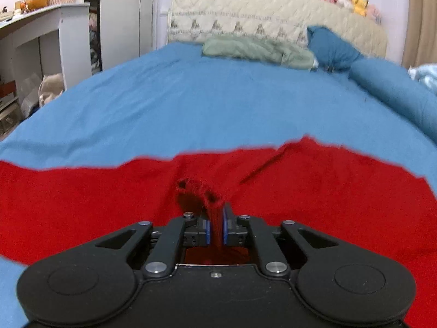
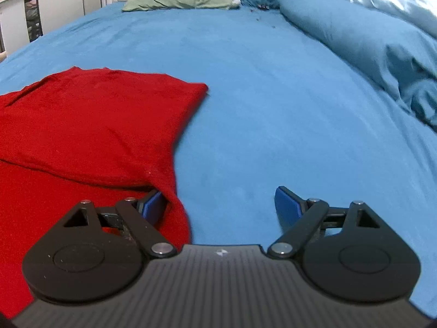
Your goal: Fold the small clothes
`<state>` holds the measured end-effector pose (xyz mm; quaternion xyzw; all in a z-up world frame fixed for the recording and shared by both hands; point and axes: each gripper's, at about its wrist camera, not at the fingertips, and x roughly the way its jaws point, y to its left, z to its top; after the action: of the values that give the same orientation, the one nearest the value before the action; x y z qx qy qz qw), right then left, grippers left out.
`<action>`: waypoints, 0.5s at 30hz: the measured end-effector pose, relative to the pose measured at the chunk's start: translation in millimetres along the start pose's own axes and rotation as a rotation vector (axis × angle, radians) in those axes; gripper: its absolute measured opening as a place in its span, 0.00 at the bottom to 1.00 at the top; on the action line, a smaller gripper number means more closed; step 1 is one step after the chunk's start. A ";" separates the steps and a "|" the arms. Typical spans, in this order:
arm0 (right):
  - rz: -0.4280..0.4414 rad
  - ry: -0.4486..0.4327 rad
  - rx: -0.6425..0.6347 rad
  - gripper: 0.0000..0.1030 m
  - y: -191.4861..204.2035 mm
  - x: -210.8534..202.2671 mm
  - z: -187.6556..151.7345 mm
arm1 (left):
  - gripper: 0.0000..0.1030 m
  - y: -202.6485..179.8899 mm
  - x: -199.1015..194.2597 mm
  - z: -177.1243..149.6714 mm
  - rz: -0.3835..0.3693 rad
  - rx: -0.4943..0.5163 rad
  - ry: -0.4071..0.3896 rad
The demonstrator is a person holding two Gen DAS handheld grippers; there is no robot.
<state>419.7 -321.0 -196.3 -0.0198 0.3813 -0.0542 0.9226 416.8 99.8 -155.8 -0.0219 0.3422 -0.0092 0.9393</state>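
Note:
A small red garment lies spread across the blue bed sheet. My left gripper is shut on a bunched, frayed edge of the red garment, which stands up between the blue pads. In the right wrist view the red garment lies at the left with a fold across it. My right gripper is open at the garment's right edge. Its left fingertip is tucked under the cloth edge and its right fingertip is over bare sheet.
A folded green cloth and a blue pillow lie at the headboard. A rolled blue duvet runs along the right side. White shelves stand left of the bed.

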 end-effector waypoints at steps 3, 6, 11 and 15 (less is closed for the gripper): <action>0.011 0.027 -0.009 0.97 -9.5 -8.9 1.5 | 0.30 11.2 -14.0 -15.1 0.068 0.045 0.041; 0.049 0.010 -0.024 0.97 -3.3 -31.0 9.4 | 0.45 15.3 -37.0 -18.8 0.097 0.087 0.002; 0.242 -0.108 -0.055 0.97 45.4 -33.6 29.9 | 0.63 -4.1 -36.7 1.7 -0.016 0.063 -0.042; 0.256 -0.092 -0.023 0.97 68.4 0.8 26.9 | 0.63 -18.7 -16.5 -1.4 -0.046 0.066 -0.011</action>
<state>445.1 -253.3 -183.1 0.0159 0.3388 0.0694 0.9382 403.2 81.6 -145.3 0.0012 0.3361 -0.0421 0.9409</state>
